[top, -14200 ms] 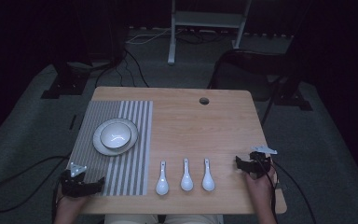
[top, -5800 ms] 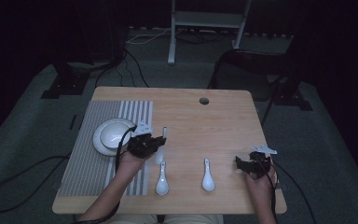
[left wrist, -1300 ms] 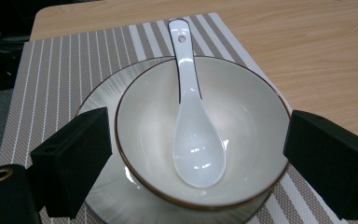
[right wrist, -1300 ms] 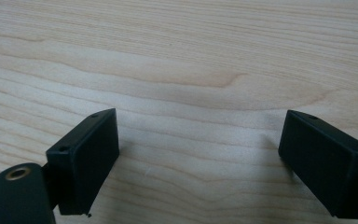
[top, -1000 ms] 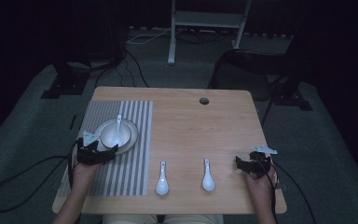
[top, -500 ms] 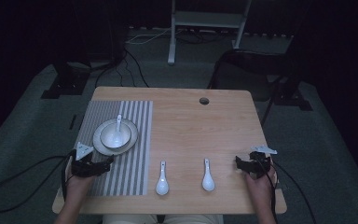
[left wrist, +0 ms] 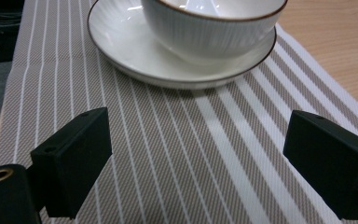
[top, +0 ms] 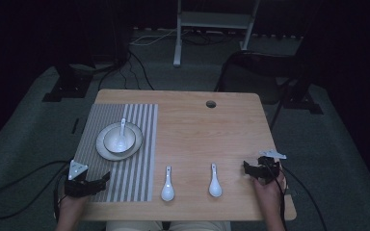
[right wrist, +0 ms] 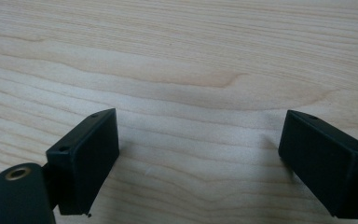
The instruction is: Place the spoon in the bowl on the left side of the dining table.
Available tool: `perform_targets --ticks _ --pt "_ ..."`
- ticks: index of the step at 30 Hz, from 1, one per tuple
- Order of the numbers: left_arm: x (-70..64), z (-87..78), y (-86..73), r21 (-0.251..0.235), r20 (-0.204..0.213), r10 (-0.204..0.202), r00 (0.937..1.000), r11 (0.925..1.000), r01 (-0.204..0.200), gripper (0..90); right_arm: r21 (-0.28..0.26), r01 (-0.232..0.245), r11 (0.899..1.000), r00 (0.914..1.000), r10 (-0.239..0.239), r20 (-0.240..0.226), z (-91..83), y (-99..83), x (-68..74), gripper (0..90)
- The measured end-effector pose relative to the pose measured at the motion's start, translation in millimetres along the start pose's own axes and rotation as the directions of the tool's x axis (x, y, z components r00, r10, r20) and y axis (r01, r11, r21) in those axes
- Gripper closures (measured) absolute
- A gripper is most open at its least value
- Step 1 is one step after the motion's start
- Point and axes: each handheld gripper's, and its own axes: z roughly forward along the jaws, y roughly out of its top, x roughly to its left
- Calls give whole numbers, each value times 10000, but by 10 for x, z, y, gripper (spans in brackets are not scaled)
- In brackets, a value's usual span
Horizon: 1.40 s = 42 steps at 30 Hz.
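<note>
- Spoon (top: 121, 135) lies inside the white bowl (top: 119, 140), handle pointing toward the far side of the bench (top: 207, 130).
- Bowl sits on a white saucer (top: 103, 150), and the saucer rests on the striped placemat (top: 135, 168) at the bench's left side.
- Left tongs (top: 102, 179) hover over the near edge of the placemat, jaws spread wide, gripping nothing; bowl and saucer loom just ahead in the left gripper view (left wrist: 200, 186).
- Right tongs (top: 246, 167) sit at the near right of the bench, jaws wide apart and empty, bare wood between them.
- Two more white spoons lie on bare wood near the front edge: one (top: 167, 186) just right of the placemat, the other (top: 214, 183) between it and the right tongs.
</note>
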Motion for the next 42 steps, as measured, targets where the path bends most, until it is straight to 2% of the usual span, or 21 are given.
perform_targets --ticks 3,6,17,24,28,36,42 --pt "-10 -63 -63 19 -103 46 9999 10000 -46 78 -1 0 10000 10000 0 1 0 0 0 115" --pt "-18 -110 -144 34 3 -65 10000 10000 65 78 -1 -2 10000 10000 2 2 0 0 0 115" --pt "13 -226 -348 153 -258 -162 9995 9997 166 78 -2 1 10000 10000 -1 1 0 0 0 115" --pt "65 -272 -461 215 -387 -462 9982 9987 471 78 -3 -1 10000 10000 1 2 0 0 0 115" --pt "70 -282 -511 400 -550 -272 9981 9988 294 78 -2 -1 10000 10000 1 2 0 0 0 115" --pt "104 -273 -578 654 -613 -333 9976 9972 373 78 -2 0 10000 10000 0 1 0 0 0 115" --pt "129 -318 -607 668 -985 -378 9944 9968 445 78 -3 2 10000 10000 -2 2 0 0 0 114"
